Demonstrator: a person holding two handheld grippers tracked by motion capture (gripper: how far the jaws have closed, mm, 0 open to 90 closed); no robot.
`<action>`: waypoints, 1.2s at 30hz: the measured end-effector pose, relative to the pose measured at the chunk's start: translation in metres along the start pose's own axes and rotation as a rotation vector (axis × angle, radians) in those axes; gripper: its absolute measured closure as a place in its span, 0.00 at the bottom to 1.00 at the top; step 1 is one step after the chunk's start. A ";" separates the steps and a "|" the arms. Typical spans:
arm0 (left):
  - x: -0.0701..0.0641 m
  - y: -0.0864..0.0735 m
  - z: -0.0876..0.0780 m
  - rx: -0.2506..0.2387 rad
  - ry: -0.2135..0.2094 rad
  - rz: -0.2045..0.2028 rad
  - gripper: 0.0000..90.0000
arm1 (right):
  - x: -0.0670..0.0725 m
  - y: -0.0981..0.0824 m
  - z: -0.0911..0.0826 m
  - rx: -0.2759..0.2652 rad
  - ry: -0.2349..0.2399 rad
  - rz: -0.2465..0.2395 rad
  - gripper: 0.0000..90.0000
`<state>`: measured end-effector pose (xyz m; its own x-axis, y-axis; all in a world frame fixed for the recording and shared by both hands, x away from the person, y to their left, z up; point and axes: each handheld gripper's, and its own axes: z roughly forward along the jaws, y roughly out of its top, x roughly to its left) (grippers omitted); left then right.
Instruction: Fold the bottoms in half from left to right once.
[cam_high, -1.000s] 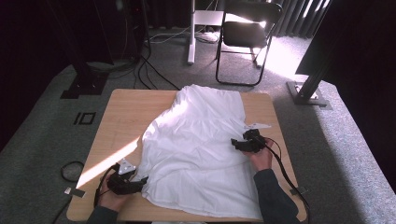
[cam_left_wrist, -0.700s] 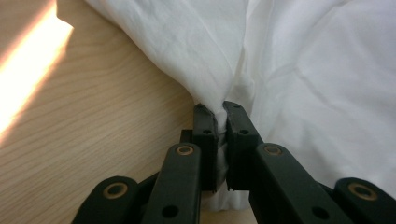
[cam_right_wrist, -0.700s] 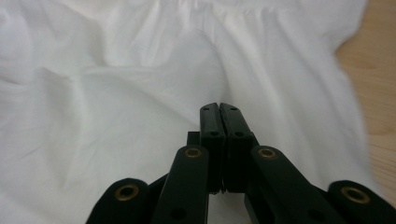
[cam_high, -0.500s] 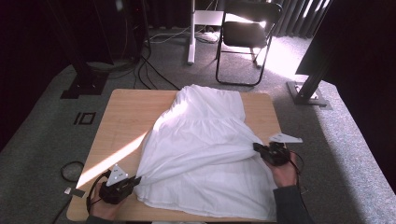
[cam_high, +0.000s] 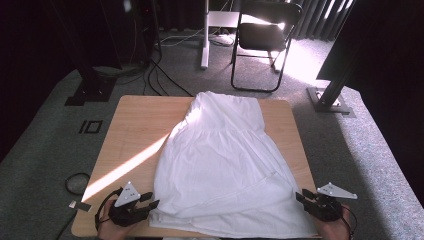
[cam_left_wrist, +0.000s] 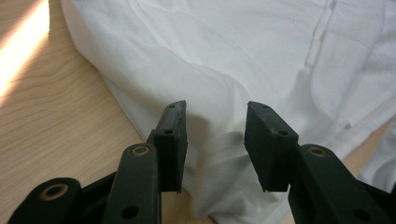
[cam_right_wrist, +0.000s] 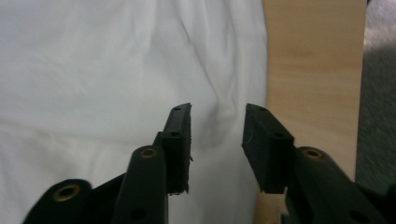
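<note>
Lying flat on the wooden table (cam_high: 135, 130), the white dress (cam_high: 225, 165) is spread with its narrow top toward the far edge and its wide hem toward the near edge. The spreading looks mostly done: the cloth is smooth in the middle, but a fold crosses the near right part, and the hem is doubled at the near left corner. I think some smoothing or folding is left to do.

The left gripper (cam_high: 150, 206) is at the near left corner of the dress, and the right gripper (cam_high: 302, 196) is at the near right corner. Both have just been opening their jaws. In the left gripper view the jaws are spread over the hem, with cloth below them but nothing pinched. In the right gripper view the jaws are spread too, above the right edge of the dress, holding nothing.

There is no container on the table. Beyond it, a black folding chair (cam_high: 265, 40) stands on the grey carpet (cam_high: 50, 140).
</note>
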<state>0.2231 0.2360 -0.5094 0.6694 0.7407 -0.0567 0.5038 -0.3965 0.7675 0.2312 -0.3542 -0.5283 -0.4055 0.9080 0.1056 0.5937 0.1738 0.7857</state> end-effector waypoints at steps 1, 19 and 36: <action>0.001 0.001 0.001 -0.002 0.003 -0.003 0.64 | 0.002 0.005 -0.001 -0.027 0.012 -0.006 0.65; 0.003 -0.003 0.030 0.046 -0.006 -0.084 0.57 | 0.016 0.049 0.050 0.028 0.145 -0.106 0.96; -0.018 -0.024 0.023 0.036 -0.085 -0.088 0.52 | -0.035 -0.032 -0.061 -0.227 0.235 0.002 0.64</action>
<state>0.2117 0.2199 -0.5411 0.6651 0.7252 -0.1778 0.5808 -0.3528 0.7336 0.1840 -0.4144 -0.5202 -0.5696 0.7905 0.2248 0.4356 0.0584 0.8982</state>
